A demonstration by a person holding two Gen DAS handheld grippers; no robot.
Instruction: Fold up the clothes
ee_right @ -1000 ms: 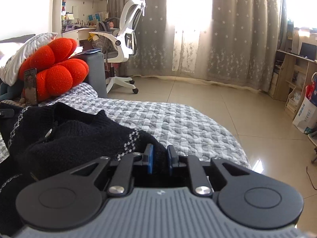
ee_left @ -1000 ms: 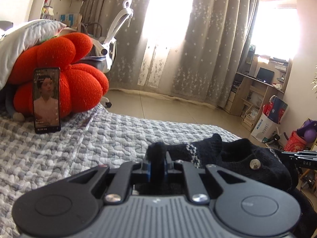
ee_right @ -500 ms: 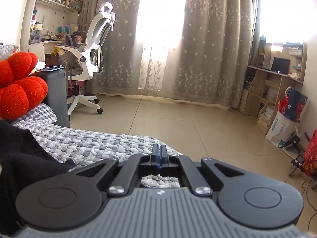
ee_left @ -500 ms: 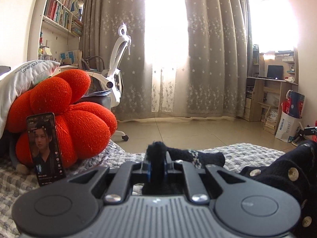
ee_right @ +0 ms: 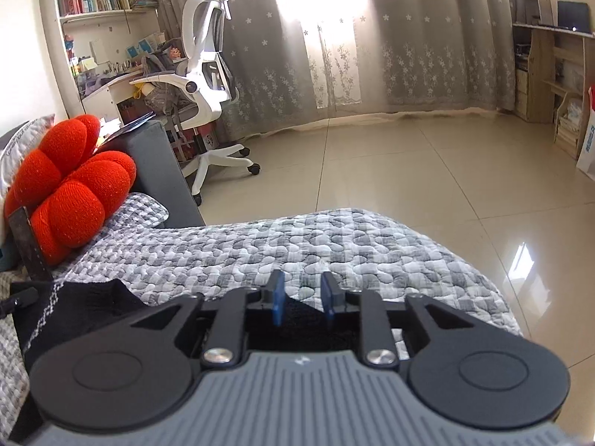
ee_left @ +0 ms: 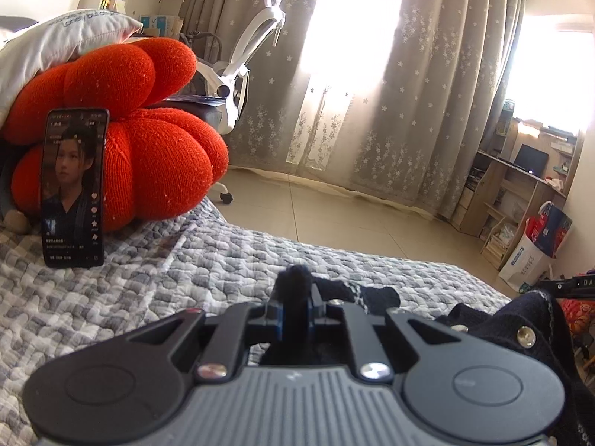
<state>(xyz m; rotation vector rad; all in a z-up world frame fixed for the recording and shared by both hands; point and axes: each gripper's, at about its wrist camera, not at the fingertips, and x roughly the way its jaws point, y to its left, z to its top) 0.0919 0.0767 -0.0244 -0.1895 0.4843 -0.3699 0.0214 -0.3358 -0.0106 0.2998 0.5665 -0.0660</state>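
1. The left gripper was clenched on a bunched fold of the black knit cardigan, a tuft of dark wool sticking up between its blue pads.
2. From that grip the cardigan trailed to the right across the grey-and-white quilted bedspread, its patterned trim and a metal button showing near the right edge of the left wrist view.
3. The right gripper had just been opening; its jaws stood apart and released, with dark knit lying low between them but not pressed by the pads.
4. More of the cardigan lay to the left of that gripper on the bedspread.
5. A phone leaned upright against an orange pumpkin-shaped cushion at the head of the bed.
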